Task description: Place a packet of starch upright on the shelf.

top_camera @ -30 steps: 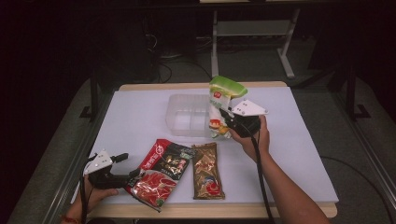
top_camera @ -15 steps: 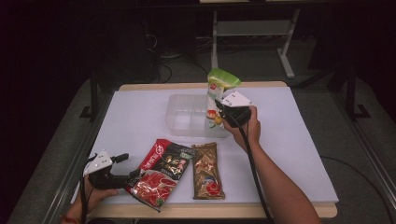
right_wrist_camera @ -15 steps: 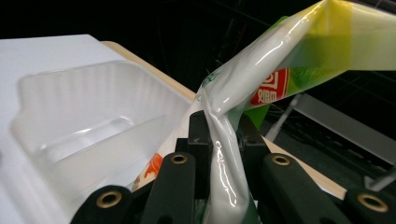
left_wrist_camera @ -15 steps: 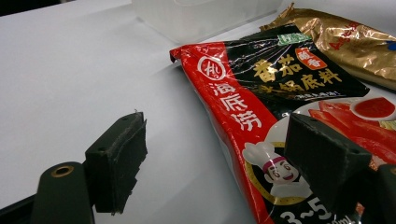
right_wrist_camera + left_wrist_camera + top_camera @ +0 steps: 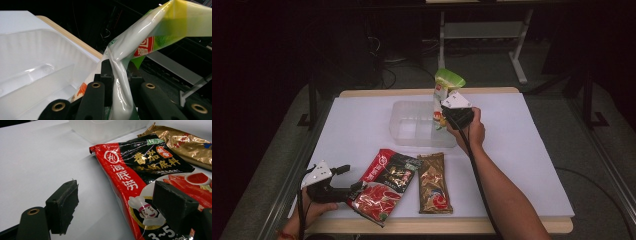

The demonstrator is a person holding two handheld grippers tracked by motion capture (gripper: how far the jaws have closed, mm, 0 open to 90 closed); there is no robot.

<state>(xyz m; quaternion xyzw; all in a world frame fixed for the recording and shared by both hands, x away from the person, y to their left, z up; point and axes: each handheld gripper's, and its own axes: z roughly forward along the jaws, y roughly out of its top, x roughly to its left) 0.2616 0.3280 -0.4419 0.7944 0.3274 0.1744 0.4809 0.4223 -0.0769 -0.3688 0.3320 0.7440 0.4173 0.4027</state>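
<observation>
The right gripper point(image 5: 446, 116) hid the lower half of the green-and-white packet point(image 5: 447, 84) it pinched. It hung over the clear container point(image 5: 412, 125). The left gripper point(image 5: 354, 186) lay level, jaws spread.

Each gripper is black, with a pale grey three-cornered plate on top and a black cable trailing back along the forearm: the left gripper point(image 5: 343, 189) and the right gripper point(image 5: 447, 116) look alike. Their two blocky black jaws carry worn dark pads and round brass-coloured rivets. The forearms are bare, and a red-orange band circles the left wrist.
</observation>
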